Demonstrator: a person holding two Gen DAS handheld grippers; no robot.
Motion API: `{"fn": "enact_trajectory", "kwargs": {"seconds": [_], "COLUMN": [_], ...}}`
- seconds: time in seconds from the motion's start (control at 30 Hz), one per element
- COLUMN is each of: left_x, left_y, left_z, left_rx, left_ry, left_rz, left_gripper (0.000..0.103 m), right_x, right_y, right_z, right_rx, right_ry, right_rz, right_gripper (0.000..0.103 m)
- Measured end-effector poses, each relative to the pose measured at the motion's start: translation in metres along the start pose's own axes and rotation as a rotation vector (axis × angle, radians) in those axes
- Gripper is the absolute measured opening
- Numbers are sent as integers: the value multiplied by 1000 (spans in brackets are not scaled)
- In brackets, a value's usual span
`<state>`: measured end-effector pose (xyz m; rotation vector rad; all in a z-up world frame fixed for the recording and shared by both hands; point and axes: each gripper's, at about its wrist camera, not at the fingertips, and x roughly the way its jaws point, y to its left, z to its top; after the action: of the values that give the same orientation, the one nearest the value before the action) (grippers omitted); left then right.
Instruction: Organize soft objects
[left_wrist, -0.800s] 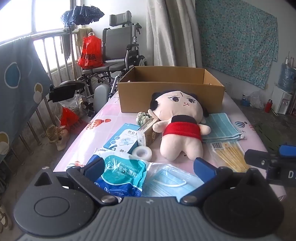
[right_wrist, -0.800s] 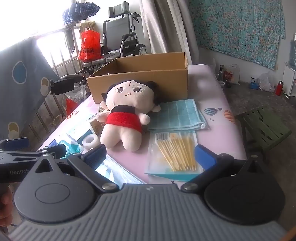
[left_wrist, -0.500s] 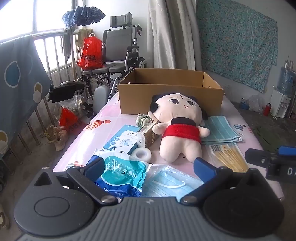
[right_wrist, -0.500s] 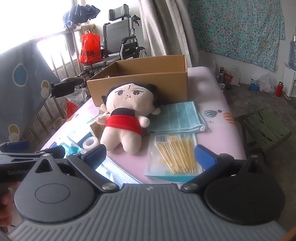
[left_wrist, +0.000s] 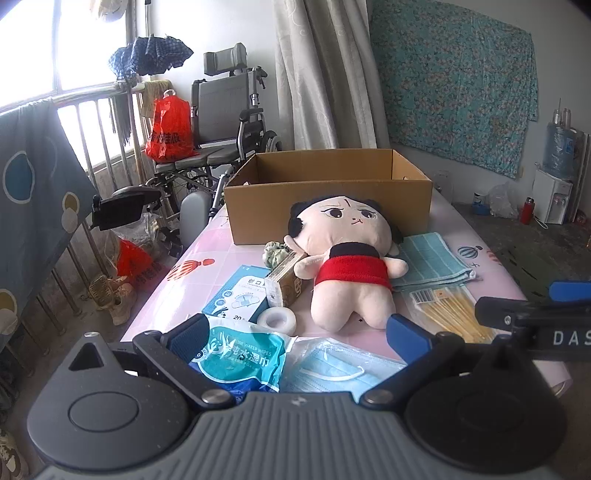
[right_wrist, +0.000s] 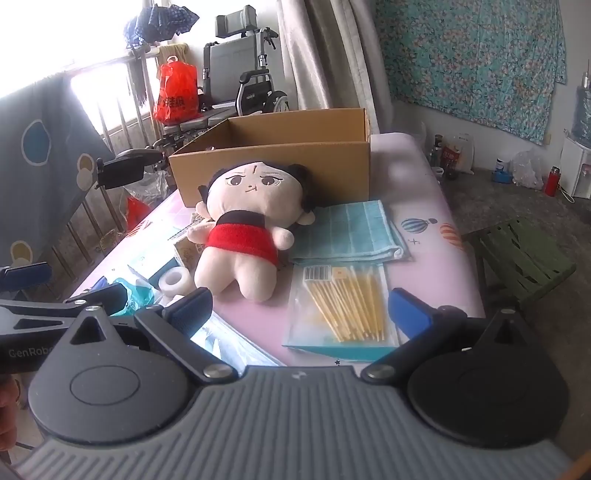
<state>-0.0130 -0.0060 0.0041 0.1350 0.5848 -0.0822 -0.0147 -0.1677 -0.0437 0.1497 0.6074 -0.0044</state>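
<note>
Counter (left_wrist: 229, 254), pink printed cover, runs from the near edge away toward 12 o'clock. Box (left_wrist: 328, 199), cardboard, top open, sits at the far end, long side across the view.

Doll (left_wrist: 351, 269) lies face up mid-counter. Its long axis runs roughly 12 to 6: head toward the box at 12, head close against the box's front wall, legs toward the camera at 6. In the right wrist view the doll (right_wrist: 243, 236) leans slightly, head at about 1, legs at about 7. Red top around the middle.

Towel (left_wrist: 432, 262), teal, folded flat at the doll's 3 o'clock, touching its arm. Wipes (left_wrist: 240, 358), blue-green pack, at 7 o'clock from the doll, near edge. Masks (left_wrist: 340, 369), clear bag, at 6, just beside the wipes. Swabs (right_wrist: 347, 306), flat pack of yellow sticks, at 4 to 5 from the doll, sticks pointing 12 to 6. Blue box (left_wrist: 240, 295) at 9, a small carton (left_wrist: 288, 284) touching the doll's arm. Tape (left_wrist: 277, 318), white roll, at 7, just beside the doll's leg.

Left tool (left_wrist: 297, 334) wide open, nothing between, over wipes and masks. Right tool (right_wrist: 300, 308) wide open, empty, over the swabs.
</note>
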Motion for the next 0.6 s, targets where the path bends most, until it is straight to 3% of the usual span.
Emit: {"fn": "enact_trajectory", "kwargs": {"seconds": [0.6], "left_x": [-1], "left_y": [4], "left_z": [5], "left_rx": [26], "left_ry": [-29], "left_rz": [8], "left_gripper": [102], "right_x": [0], "right_y": [-1], "right_z": [-2], "right_rx": [-14], "right_ry": [5], "right_rz": [-50], "right_gripper": [102]}}
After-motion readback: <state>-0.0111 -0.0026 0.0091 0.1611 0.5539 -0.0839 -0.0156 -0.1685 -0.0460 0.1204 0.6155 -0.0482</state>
